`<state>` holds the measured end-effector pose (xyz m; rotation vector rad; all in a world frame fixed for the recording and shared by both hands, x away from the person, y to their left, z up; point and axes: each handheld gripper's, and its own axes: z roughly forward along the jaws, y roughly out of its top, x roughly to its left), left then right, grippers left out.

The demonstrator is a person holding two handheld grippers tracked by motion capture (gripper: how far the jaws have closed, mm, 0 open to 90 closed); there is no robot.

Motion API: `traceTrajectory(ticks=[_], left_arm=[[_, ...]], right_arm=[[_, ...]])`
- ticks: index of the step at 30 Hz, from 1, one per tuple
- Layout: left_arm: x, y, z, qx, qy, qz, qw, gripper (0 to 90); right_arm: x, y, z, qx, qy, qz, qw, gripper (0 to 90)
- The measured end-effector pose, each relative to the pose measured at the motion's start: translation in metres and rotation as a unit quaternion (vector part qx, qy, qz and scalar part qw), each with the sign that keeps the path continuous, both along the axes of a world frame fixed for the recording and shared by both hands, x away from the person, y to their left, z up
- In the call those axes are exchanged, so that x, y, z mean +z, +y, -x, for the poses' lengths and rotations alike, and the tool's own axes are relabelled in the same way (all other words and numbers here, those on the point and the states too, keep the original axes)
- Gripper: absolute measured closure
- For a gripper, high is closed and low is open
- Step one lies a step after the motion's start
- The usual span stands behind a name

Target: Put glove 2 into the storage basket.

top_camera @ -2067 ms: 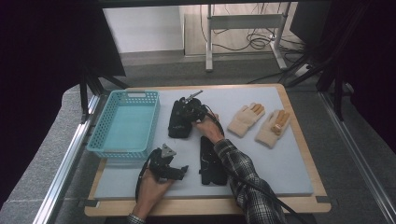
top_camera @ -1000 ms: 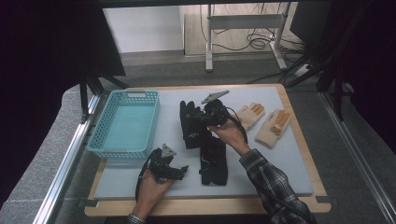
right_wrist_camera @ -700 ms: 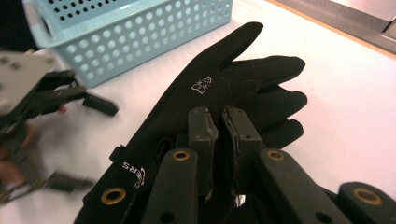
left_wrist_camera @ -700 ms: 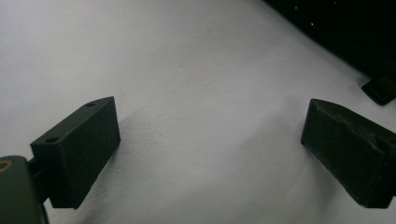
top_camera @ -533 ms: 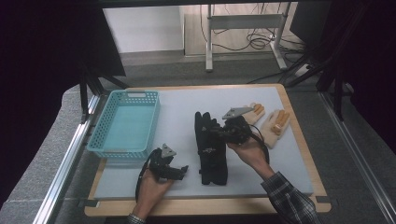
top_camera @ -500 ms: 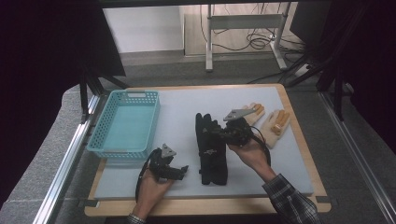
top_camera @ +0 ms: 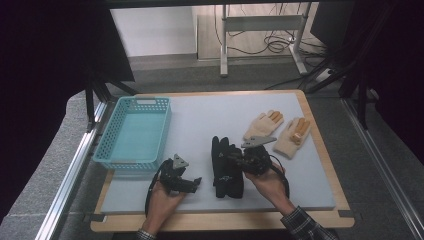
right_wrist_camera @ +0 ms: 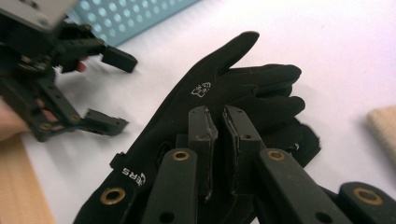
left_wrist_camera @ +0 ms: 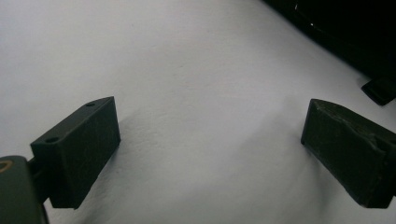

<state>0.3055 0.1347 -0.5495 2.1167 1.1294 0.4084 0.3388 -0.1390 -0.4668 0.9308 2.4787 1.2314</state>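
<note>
We see the right tool (top_camera: 235,161) over the black gloves (top_camera: 226,167), which lie stacked one on the other near the middle of the bench (top_camera: 200,120), a little toward its front edge. In the high view the gloves' long axis runs almost from 12 to 6 o'clock: the fingertips point to 12, away from the person, and the cuffs sit at 6, toward the front edge. The upper glove lies nearly square on the lower one. In the right gripper view the upper black glove (right_wrist_camera: 224,88) stretches from the lower left to the upper right, fingers fanned toward 1 o'clock, a small white logo on its back and white lettering near the cuff. The right tool's jaws stand nearly together there, low over the glove's back; whether a fold of cloth is pinched between them we cannot tell. The left tool (top_camera: 186,181) rests at about 9 o'clock from the gloves, close beside them yet apart, its jaws spread wide over bare bench (left_wrist_camera: 196,70) with nothing between them. The teal basket (top_camera: 134,137) stands at 10 o'clock from the gloves, and the pair of tan gloves (top_camera: 278,131) lies at about 1 o'clock, fingers likewise pointing away
</note>
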Motion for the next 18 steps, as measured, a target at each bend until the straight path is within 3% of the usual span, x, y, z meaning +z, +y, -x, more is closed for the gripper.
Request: traceTrajectory(ticks=[2, 6, 9, 14, 18], left_arm=[[0.0, 0.0, 0.0, 0.0, 0.0, -0.001, 1.0, 4.6], [0.0, 0.0, 0.0, 0.001, 0.0, 0.001, 1.0, 4.6], [0.0, 0.0, 0.0, 0.001, 0.0, 0.001, 1.0, 4.6], [0.0, 0.0, 0.0, 0.001, 0.0, 0.001, 1.0, 4.7], [0.0, 0.0, 0.0, 0.001, 0.0, 0.001, 1.0, 4.6]], right_arm=[[-0.008, 0.002, 0.0, -0.002, -0.002, 0.006, 1.0, 80.2], [-0.024, 0.005, 0.001, -0.007, -0.019, 0.042, 0.9989, 76.5], [-0.032, 0.004, 0.001, -0.009, -0.02, 0.055, 0.9982, 68.1], [-0.025, -0.009, 0.001, -0.011, -0.025, 0.039, 0.9989, 56.7], [-0.019, -0.027, 0.002, -0.019, -0.019, 0.026, 0.9993, 59.2]])
